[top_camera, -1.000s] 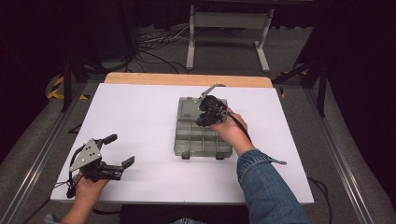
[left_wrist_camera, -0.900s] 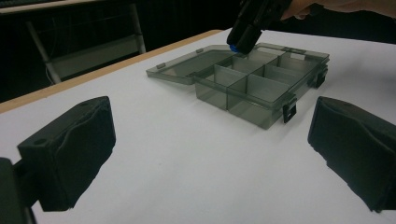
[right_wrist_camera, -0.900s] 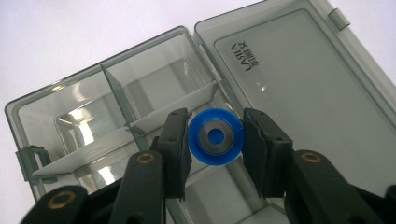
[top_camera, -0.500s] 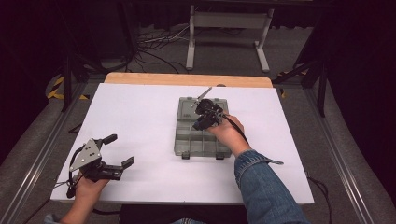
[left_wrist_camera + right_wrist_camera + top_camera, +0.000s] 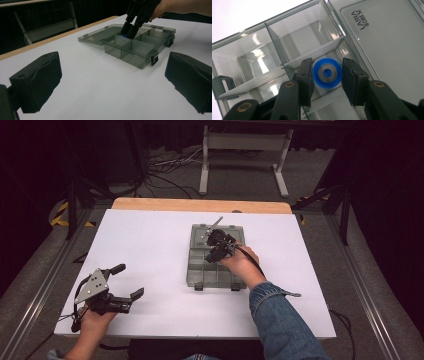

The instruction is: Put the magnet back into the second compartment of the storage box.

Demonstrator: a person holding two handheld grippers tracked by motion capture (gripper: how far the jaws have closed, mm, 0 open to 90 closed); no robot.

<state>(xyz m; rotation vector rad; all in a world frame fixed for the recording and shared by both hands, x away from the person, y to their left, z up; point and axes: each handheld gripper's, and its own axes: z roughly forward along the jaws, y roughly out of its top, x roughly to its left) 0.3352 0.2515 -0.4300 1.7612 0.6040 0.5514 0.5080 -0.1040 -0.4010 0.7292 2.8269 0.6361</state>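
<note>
In the high view, the right gripper [image 5: 216, 251] is pointing down into a smoky transparent compartment box [image 5: 200, 269] that is lying just right of the frame's centre on the white table [image 5: 150, 250], with the person's right hand [image 5: 241, 264] and denim sleeve [image 5: 280, 320] coming up from the lower right. In the right gripper view, its two black jaws are rising from the bottom and clamping a blue disc [image 5: 327, 72] with a grey metal centre between their pads, one pad on each side of the disc and touching its rim. The disc is sitting at the middle of that frame, inside a compartment beside a white divider [image 5: 287, 67], next to the hinge where the box's open lid [image 5: 392, 45] is lying flat at the upper right. In the left gripper view, the box is appearing in the upper middle with the lid spread toward the left, and a speck of blue is showing under the other gripper's tips. The left gripper [image 5: 129, 282] is resting at the lower left of the high view, held by the left hand [image 5: 92, 322], well apart from the box; its jaws are standing wide apart with nothing between them, only bare table.
</note>
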